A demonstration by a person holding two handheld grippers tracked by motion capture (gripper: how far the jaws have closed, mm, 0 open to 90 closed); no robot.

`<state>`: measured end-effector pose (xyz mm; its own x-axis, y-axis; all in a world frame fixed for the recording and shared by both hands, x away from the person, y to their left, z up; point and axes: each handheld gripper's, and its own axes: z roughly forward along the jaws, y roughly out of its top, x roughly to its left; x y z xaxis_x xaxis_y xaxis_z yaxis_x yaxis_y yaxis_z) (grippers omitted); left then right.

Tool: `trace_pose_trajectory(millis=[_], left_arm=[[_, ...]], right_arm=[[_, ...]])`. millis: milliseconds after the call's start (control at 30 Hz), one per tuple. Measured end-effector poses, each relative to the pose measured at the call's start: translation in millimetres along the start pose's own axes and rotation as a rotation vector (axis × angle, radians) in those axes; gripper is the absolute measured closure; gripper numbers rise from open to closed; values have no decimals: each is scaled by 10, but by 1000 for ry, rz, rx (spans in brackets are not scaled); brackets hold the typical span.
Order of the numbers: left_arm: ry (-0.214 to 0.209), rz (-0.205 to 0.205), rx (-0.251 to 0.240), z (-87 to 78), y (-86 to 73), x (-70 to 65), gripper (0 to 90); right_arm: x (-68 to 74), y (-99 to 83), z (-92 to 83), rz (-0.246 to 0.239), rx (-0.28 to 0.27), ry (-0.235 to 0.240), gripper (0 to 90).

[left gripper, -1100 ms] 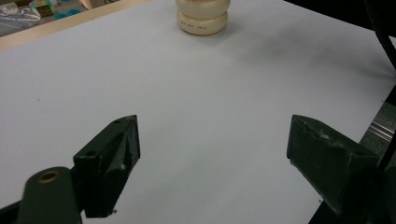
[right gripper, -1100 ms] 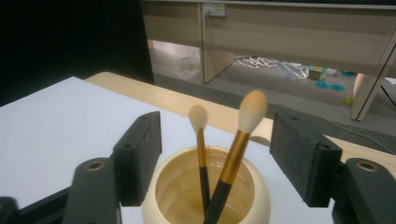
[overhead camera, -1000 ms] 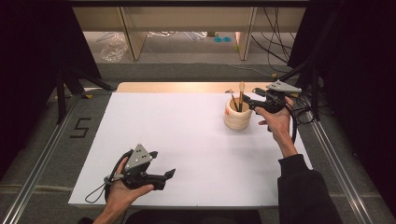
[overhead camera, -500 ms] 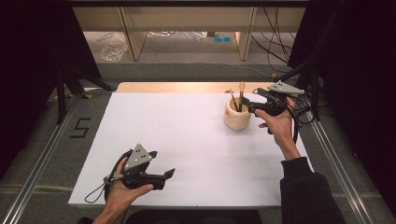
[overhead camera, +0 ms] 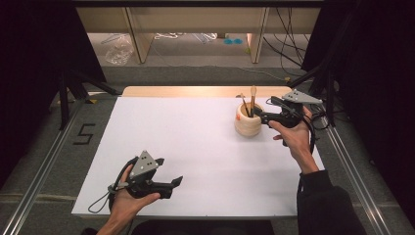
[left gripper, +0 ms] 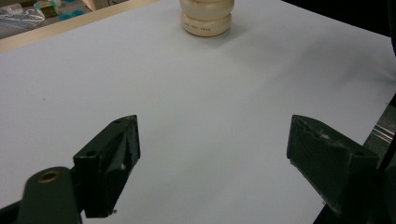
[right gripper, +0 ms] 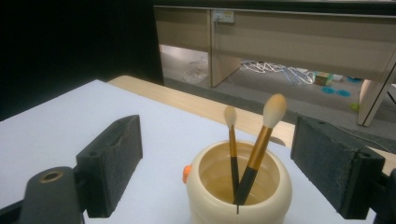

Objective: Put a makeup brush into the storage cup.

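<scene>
While the right gripper [overhead camera: 262,116] hangs just beside the cream pot [overhead camera: 248,121], its jaws stand spread wide, having just been opening, and nothing is pinched between them; in the right gripper view the pot [right gripper: 239,189] sits straight ahead of that gripper and a little below, centred in the gap between the two black jaws. Two brushes stand in the pot, a thin brush [right gripper: 231,149] nearly upright and a thicker brush [right gripper: 259,147] leaning away to that gripper's right, so their long axes run up out of the pot's mouth and across the gripper's line of reach, with the pale tips above jaw level. The coming move, as I judge it, turns on this: the handles lie ahead of the open jaws, close enough that a short advance would bring one between them. The right hand [overhead camera: 295,137] is much the nearer; the left gripper [overhead camera: 169,185] rests low over the near edge of the worktop [overhead camera: 186,142], well apart from the pot, its jaws also spread and holding nothing. From the left gripper view the pot [left gripper: 207,17] appears far ahead across bare white worktop, its top cropped. The high view gives the spacing between both hands, which neither gripper view does, whereas the right gripper view alone reveals the brushes' lean inside the pot.
</scene>
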<state>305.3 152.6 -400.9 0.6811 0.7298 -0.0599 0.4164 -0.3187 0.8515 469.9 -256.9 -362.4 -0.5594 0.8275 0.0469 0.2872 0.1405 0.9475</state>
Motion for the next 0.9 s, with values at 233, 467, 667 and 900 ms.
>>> trace_pose_trajectory(millis=[233, 467, 667, 900], left_arm=[[8, 0, -4, -7, 1, 5, 169], [8, -3, -8, -11, 1, 2, 169], [9, -1, -7, -11, 2, 7, 169], [10, 0, -7, -12, 2, 8, 169]], right_arm=[[77, -48, -79, -6, -5, 20, 168], [187, -94, -167, -2, -6, 58, 164], [279, -139, -265, -13, -12, 74, 162], [341, -224, -359, -23, -13, 91, 162]])
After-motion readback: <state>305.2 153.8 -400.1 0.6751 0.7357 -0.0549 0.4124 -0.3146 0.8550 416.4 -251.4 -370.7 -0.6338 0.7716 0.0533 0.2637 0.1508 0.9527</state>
